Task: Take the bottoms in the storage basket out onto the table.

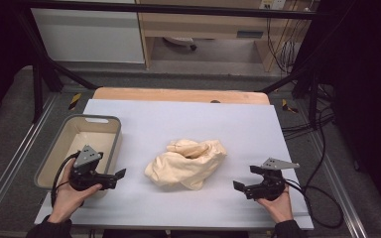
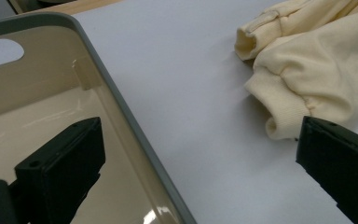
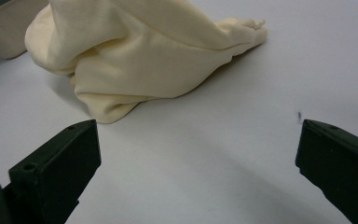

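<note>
A crumpled cream sweatshirt [image 1: 187,162] lies in a heap at the middle of the white table cover [image 1: 178,119]. My left gripper [image 1: 120,174] is open, held by a hand beside the bin's near right corner, pointing toward the garment. In the left gripper view the sweatshirt's ribbed cuff [image 2: 279,109] lies ahead at right, between the wide-apart jaws and clear of them. My right gripper [image 1: 246,177] is open too, low on the table to the right of the heap. In the right gripper view the sweatshirt [image 3: 144,56] sits ahead, untouched.
A grey-rimmed beige bin [image 1: 59,130] stands at the table's left, empty inside [image 2: 42,112]. A wooden tabletop edge [image 1: 178,94] shows beyond the cover. Black frame bars and cables run around the table; a cable loop [image 1: 322,198] trails at right.
</note>
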